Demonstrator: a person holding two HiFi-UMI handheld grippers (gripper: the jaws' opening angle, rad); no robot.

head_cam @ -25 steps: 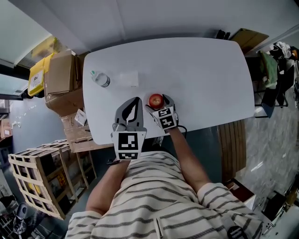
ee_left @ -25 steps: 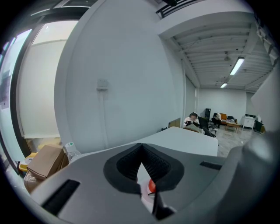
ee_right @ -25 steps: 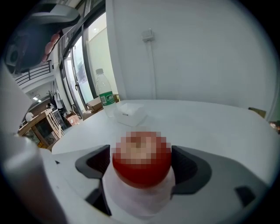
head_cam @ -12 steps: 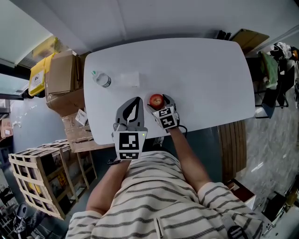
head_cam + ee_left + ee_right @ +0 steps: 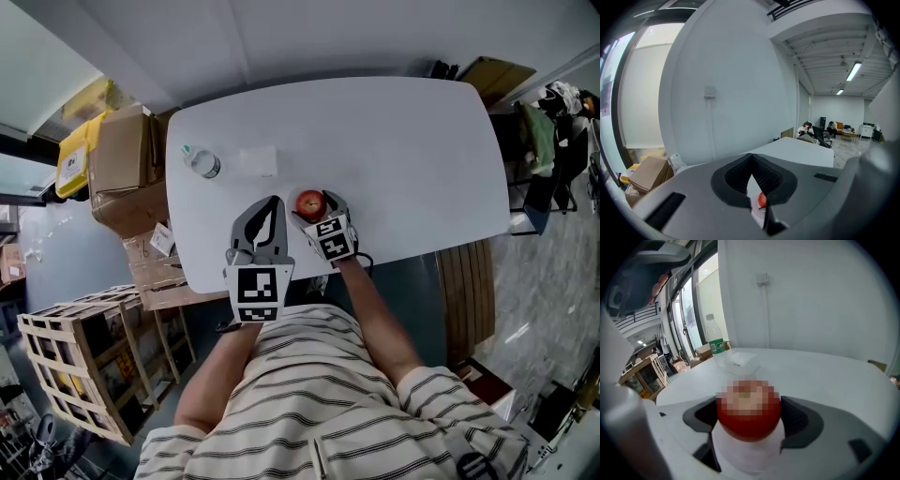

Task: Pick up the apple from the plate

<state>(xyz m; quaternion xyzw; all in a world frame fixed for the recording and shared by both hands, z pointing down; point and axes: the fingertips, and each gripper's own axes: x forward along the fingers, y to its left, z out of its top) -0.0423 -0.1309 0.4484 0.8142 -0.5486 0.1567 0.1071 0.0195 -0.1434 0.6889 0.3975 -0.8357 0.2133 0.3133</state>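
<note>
- The left gripper (image 5: 272,202) is hovering pressed together and empty, keeping clear while the other works.
- The right gripper (image 5: 749,413), having just been closing, is pinching the apple (image 5: 748,425) at its widest, apparently on a white plate (image 5: 740,455) the head view is washing out.

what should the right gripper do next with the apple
Probably lift straight up, slowly. The right gripper's jaws have just been closing, and they now seem to press on both sides of the apple, which sits low on the white plate, not yet raised.
</note>
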